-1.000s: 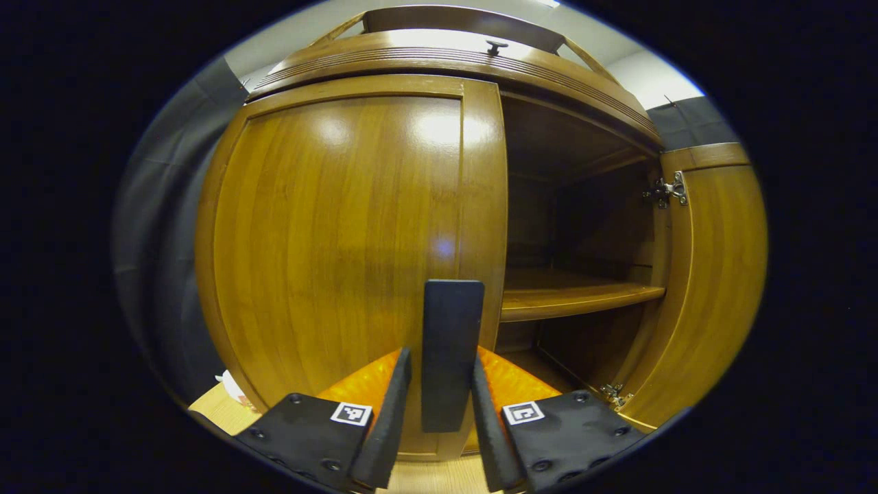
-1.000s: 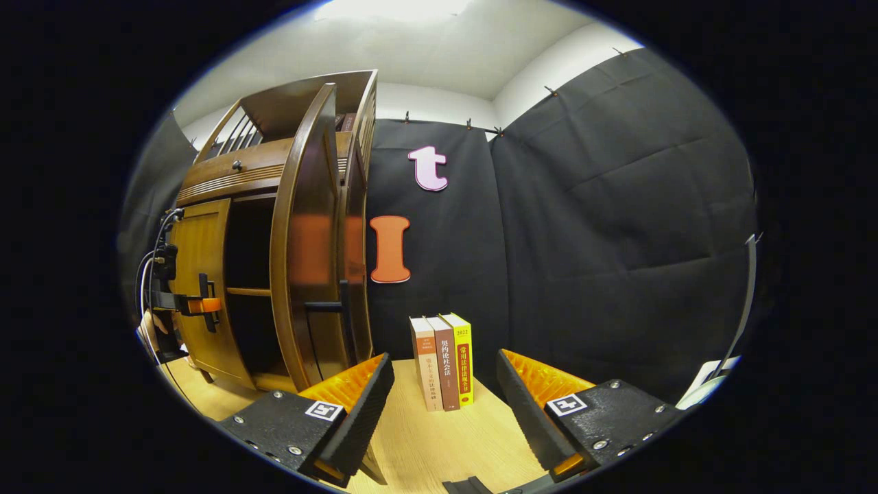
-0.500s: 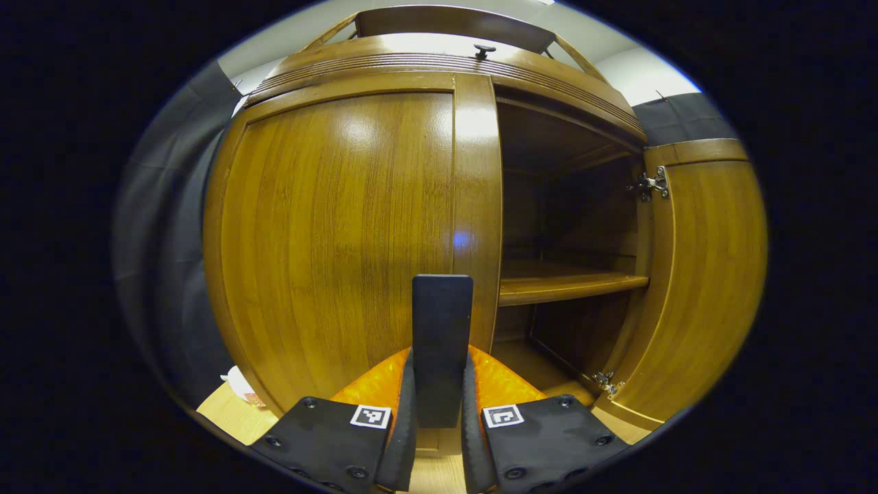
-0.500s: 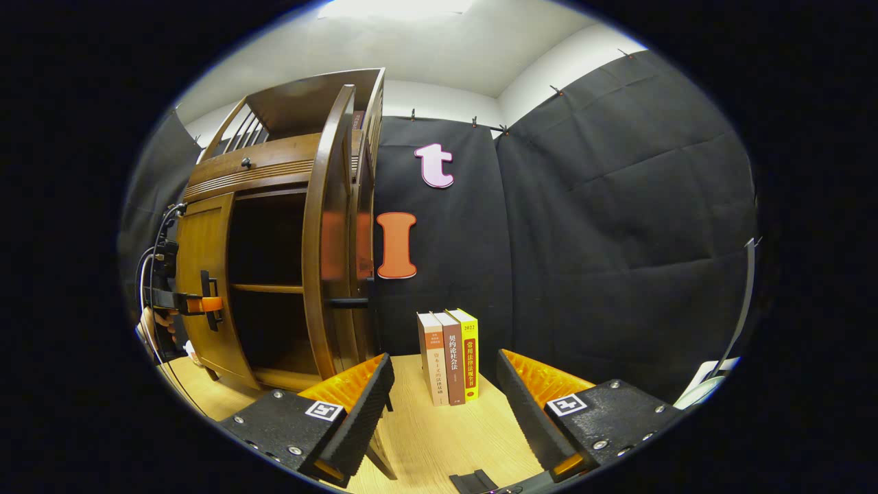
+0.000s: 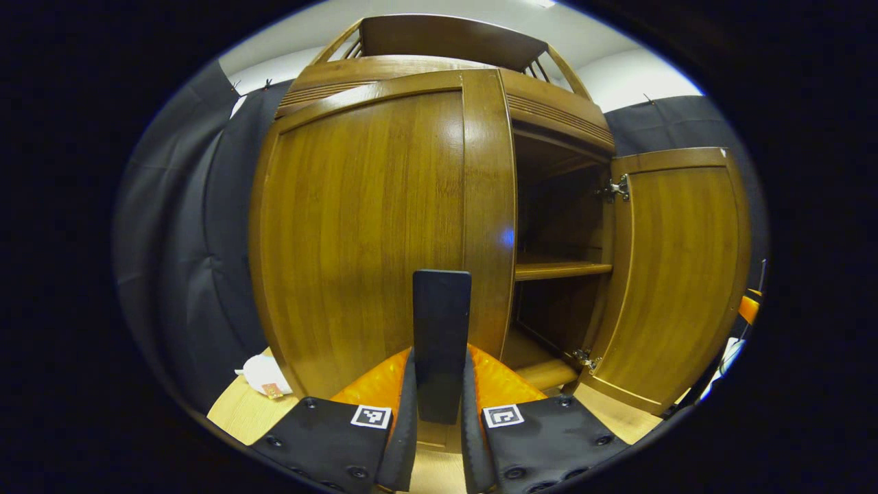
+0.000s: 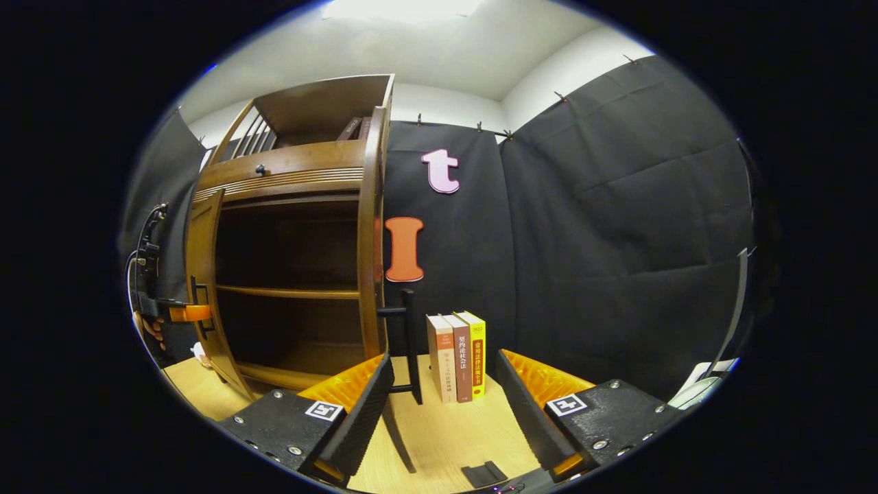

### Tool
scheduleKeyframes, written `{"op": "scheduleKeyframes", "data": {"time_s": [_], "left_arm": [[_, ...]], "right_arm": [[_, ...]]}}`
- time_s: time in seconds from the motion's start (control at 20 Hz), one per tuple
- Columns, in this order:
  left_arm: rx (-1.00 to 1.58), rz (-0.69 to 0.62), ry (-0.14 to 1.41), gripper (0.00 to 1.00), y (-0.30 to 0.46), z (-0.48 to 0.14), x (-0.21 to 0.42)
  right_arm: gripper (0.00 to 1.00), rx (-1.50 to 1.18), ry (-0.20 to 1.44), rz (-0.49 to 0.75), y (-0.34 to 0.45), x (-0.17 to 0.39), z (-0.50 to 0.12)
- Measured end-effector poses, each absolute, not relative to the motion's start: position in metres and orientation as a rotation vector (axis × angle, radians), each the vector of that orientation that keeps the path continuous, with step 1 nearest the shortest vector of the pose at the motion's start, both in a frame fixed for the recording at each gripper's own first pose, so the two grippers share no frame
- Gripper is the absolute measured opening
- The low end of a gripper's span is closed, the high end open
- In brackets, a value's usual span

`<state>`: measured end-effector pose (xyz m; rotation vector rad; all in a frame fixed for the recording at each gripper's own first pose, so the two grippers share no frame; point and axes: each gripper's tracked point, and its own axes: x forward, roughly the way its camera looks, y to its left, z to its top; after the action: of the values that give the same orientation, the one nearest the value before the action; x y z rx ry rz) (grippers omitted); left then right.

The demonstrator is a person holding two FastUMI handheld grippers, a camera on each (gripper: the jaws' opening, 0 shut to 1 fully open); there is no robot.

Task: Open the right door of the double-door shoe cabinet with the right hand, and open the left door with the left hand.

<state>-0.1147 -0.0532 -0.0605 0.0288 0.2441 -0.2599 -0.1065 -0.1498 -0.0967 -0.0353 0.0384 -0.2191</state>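
Left door swinging, my left gripper on its handle

The left door [image 5: 370, 233] stands partly open, its upright handle [image 5: 442, 343] dead ahead, clamped between my left gripper [image 5: 439, 418] fingers. I judge the pull should run back toward me, arcing left around the hinge. The right door [image 6: 369, 240] is already wide open; my right gripper [image 6: 442, 405] hangs apart, empty, near the books [image 6: 457, 357].
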Motion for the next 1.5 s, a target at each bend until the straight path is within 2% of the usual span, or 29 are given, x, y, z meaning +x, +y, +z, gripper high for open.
{"op": "scheduleKeyframes", "data": {"time_s": [0.45,0.6,0.7,0.75,0.8,0.9,0.95,1.0,1.2,1.4,1.5], "left_arm": [[0.013,-0.234,0.233,0.35,0.005,-0.05,-0.171],[0.0,-0.23,0.23,0.25,0.022,-0.045,-0.183],[0.003,-0.215,0.236,0.27,0.034,-0.043,-0.188],[0.012,-0.203,0.235,0.25,0.042,-0.042,-0.192],[0.023,-0.191,0.234,0.29,0.049,-0.04,-0.195],[0.043,-0.154,0.235,0.29,0.066,-0.039,-0.198],[0.053,-0.149,0.225,0.15,0.073,-0.036,-0.201],[0.062,-0.141,0.23,0.18,0.08,-0.036,-0.203],[0.093,-0.101,0.221,0.14,0.106,-0.032,-0.21],[0.088,-0.086,0.216,0.19,0.12,-0.029,-0.213],[0.092,-0.079,0.213,0.17,0.13,-0.028,-0.212]], "right_arm": [[0.92,-0.038,0.047,-0.156,-0.095,-0.117,-0.089],[0.92,-0.042,0.05,-0.133,-0.077,-0.118,-0.089],[0.92,-0.04,0.053,-0.115,-0.064,-0.12,-0.09],[0.92,-0.035,0.056,-0.105,-0.057,-0.121,-0.091],[0.92,-0.029,0.056,-0.094,-0.053,-0.123,-0.092],[0.92,-0.029,0.059,-0.08,-0.044,-0.123,-0.095],[0.92,-0.032,0.061,-0.074,-0.04,-0.122,-0.096],[0.92,-0.034,0.064,-0.069,-0.037,-0.122,-0.098],[0.92,-0.028,0.073,-0.045,-0.022,-0.119,-0.103],[0.92,-0.019,0.074,-0.037,-0.014,-0.117,-0.106],[0.92,-0.025,0.071,-0.033,-0.009,-0.116,-0.106]]}}
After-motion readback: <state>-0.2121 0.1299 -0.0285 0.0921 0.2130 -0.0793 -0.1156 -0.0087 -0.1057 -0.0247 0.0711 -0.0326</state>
